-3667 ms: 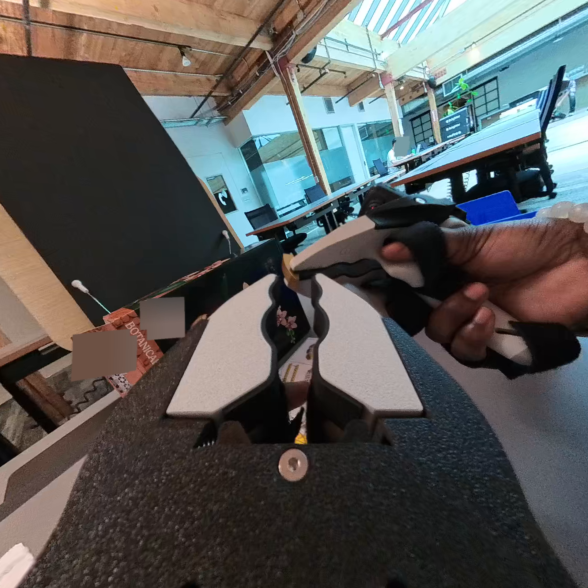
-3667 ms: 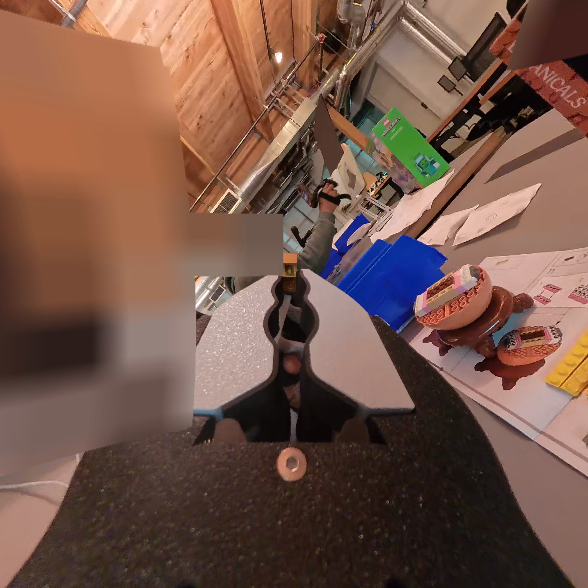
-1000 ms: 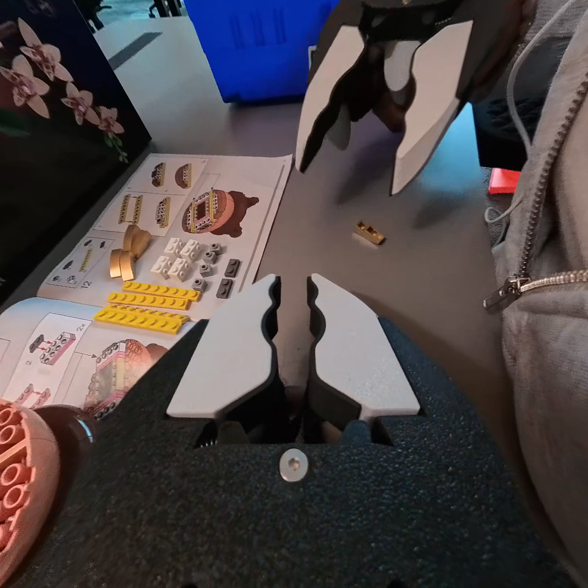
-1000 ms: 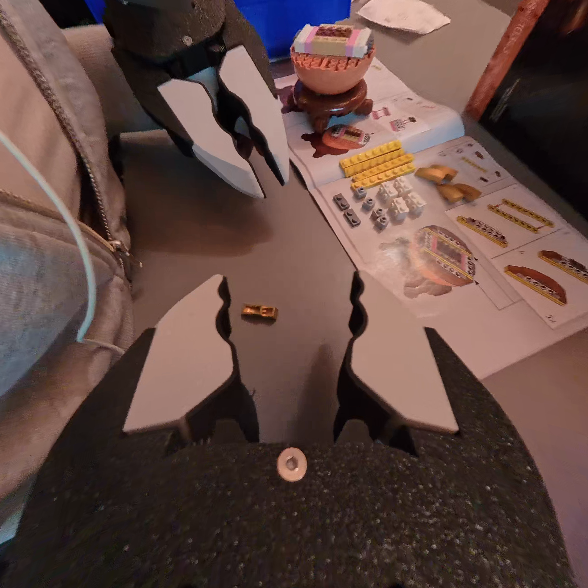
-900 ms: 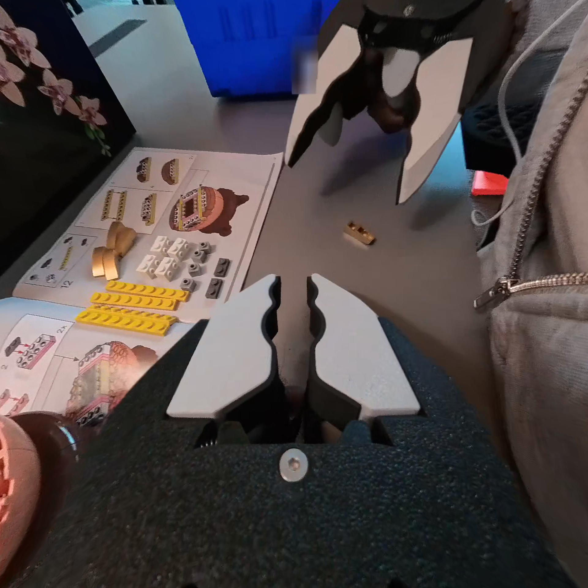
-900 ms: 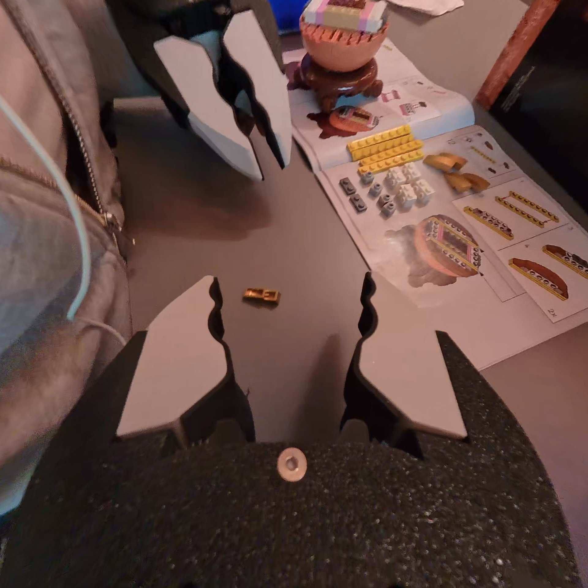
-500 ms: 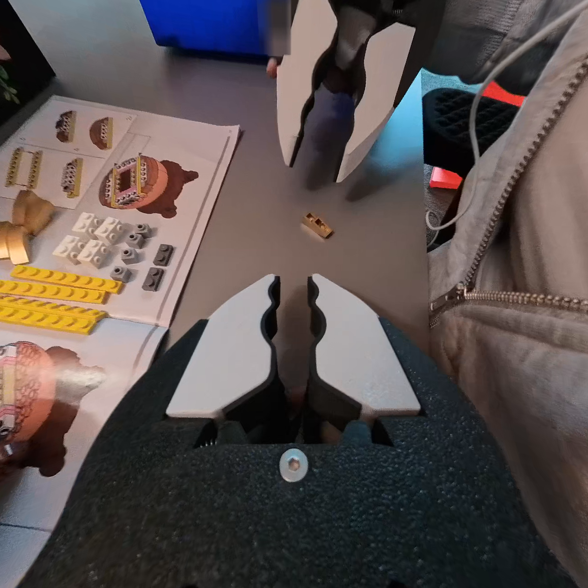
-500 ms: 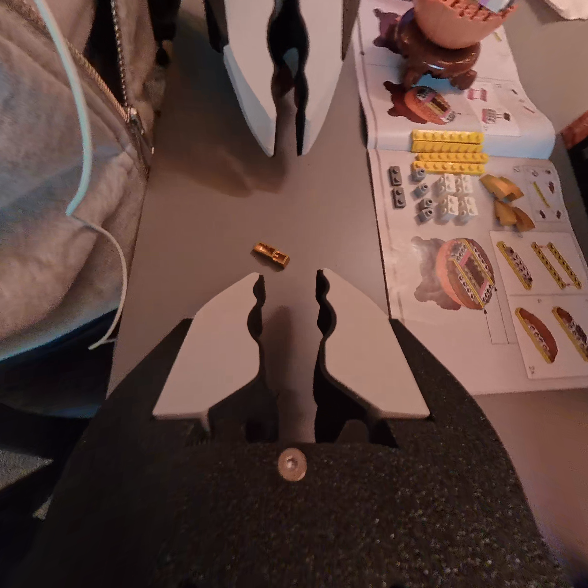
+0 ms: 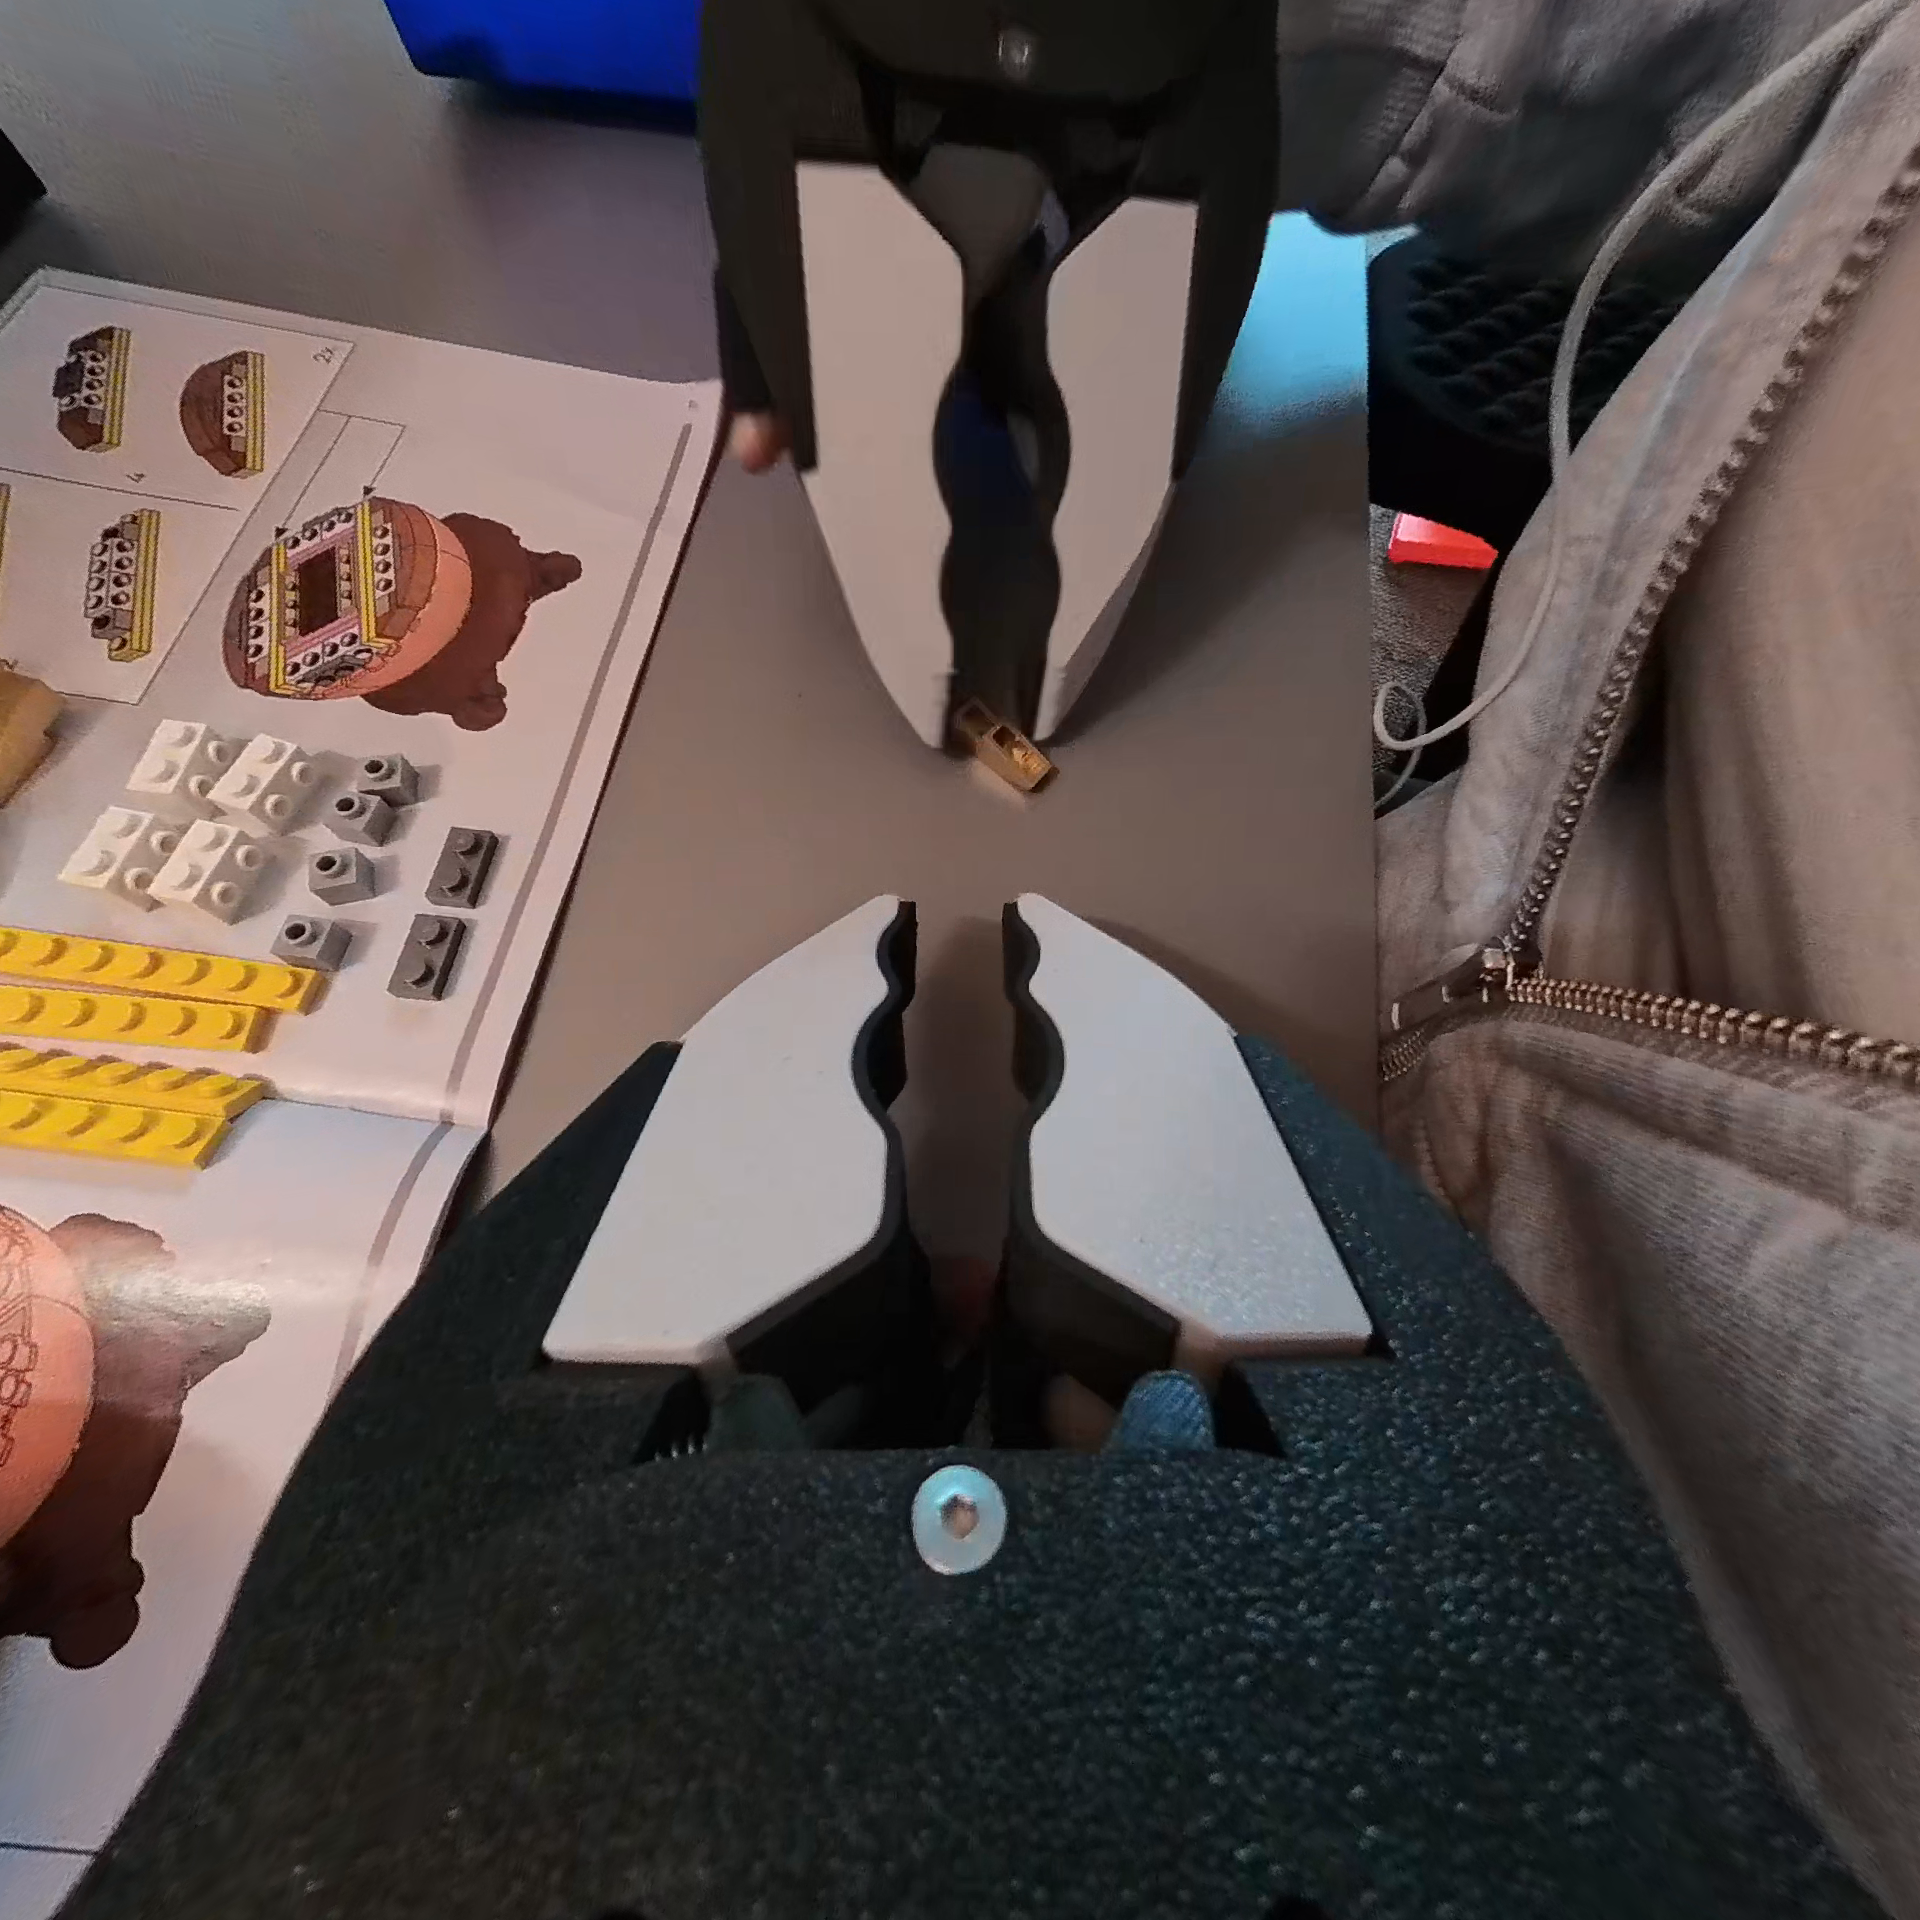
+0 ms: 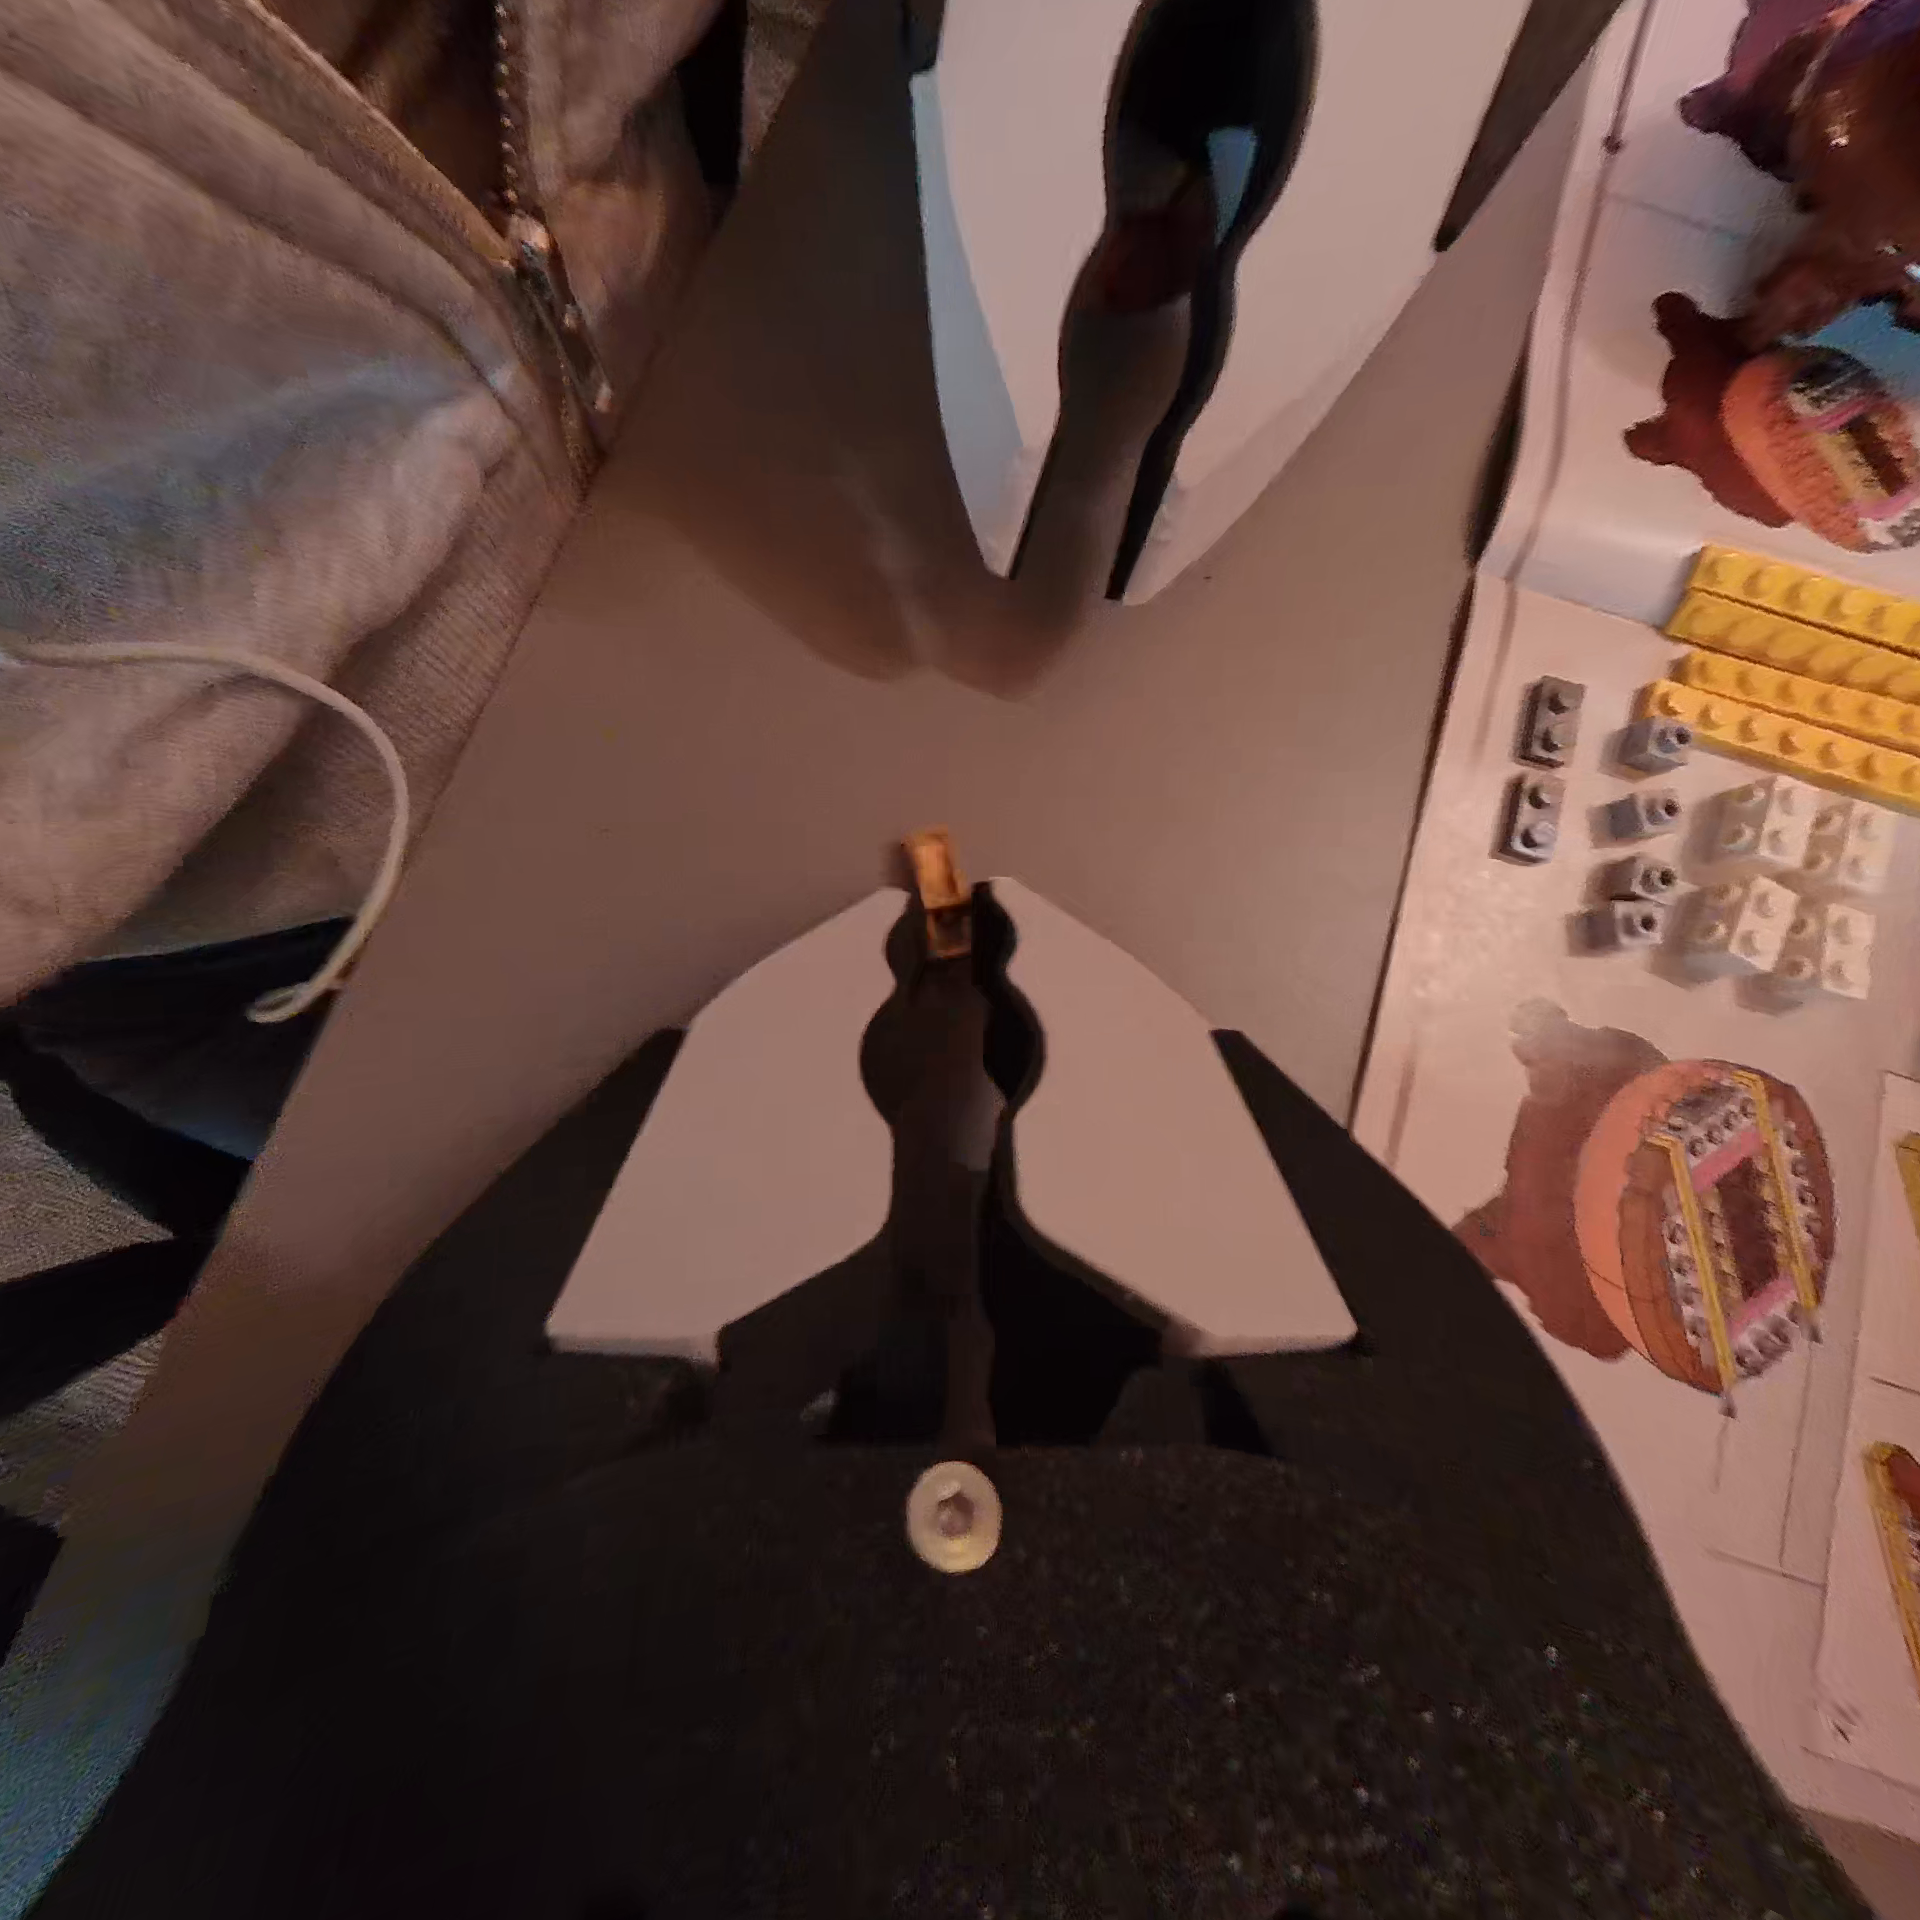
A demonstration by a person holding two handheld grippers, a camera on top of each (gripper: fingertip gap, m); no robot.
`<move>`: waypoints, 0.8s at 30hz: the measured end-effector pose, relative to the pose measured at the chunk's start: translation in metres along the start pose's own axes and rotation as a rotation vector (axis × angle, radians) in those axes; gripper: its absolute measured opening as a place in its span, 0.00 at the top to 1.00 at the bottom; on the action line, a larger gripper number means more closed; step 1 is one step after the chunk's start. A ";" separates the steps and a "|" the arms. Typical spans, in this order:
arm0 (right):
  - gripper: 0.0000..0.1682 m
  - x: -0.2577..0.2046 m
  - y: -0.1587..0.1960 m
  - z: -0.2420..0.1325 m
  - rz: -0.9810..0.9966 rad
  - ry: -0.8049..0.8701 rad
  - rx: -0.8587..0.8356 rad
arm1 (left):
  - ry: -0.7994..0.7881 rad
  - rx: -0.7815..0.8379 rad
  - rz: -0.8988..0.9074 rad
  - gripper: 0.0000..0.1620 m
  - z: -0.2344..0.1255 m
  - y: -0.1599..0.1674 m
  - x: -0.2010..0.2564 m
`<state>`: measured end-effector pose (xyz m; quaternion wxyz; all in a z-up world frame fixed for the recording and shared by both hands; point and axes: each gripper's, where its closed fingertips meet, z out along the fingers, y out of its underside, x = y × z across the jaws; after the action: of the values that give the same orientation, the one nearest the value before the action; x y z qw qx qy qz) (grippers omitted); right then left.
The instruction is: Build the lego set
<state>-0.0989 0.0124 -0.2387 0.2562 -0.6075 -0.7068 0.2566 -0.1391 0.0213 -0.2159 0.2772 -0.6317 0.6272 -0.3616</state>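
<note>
A small gold lego piece [image 9: 1003, 750] lies on the grey table [image 9: 769, 852] close to the person's body. My right gripper [image 9: 995, 727] points down at it with both fingertips closed on its far end. In the right wrist view the gold piece [image 10: 935, 883] sits pinched between my right gripper's [image 10: 943, 896] tips and sticks out in front. My left gripper [image 9: 958, 920] is shut and empty, hovering just short of the piece. It also shows in the right wrist view [image 10: 1065, 582], opposite the right one.
An open instruction booklet [image 9: 436, 499] lies to the left with yellow plates [image 9: 125, 997], white bricks [image 9: 187, 821] and small grey pieces [image 9: 457, 862] on it. A pink pot model [image 9: 31, 1392] stands at the lower left. A person's grey hoodie [image 9: 1662, 935] borders the table on the right. My hands' fingertips stand some 5 centimeters from each other.
My right gripper was open above the table a second ago. It has come down and closed on the gold piece. My left gripper has moved closer, still shut.
</note>
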 end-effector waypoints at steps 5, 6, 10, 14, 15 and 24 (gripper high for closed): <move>0.96 -0.003 -0.015 -0.023 0.095 0.088 0.064 | 0.002 0.024 0.011 0.91 0.002 -0.009 -0.002; 0.96 -0.002 -0.022 -0.039 0.124 0.147 0.094 | 0.004 0.029 0.014 0.91 0.003 -0.012 -0.003; 0.96 -0.003 -0.029 -0.138 0.221 0.456 0.116 | 0.021 0.042 0.005 0.91 0.012 -0.023 -0.007; 0.96 -0.003 0.025 -0.250 0.270 0.776 -0.027 | 0.064 0.069 0.009 0.91 0.028 -0.033 -0.004; 0.96 -0.001 0.045 -0.272 0.293 0.826 -0.083 | 0.064 0.064 0.011 0.91 0.032 -0.034 -0.005; 0.96 0.036 0.187 -0.307 0.374 0.580 -0.353 | 0.051 0.092 -0.007 0.91 0.053 -0.051 -0.011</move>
<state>0.2395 0.0880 -0.1370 0.2855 -0.8081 -0.5152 -0.0090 -0.0658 0.0297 -0.2072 0.2885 -0.6110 0.6145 -0.4073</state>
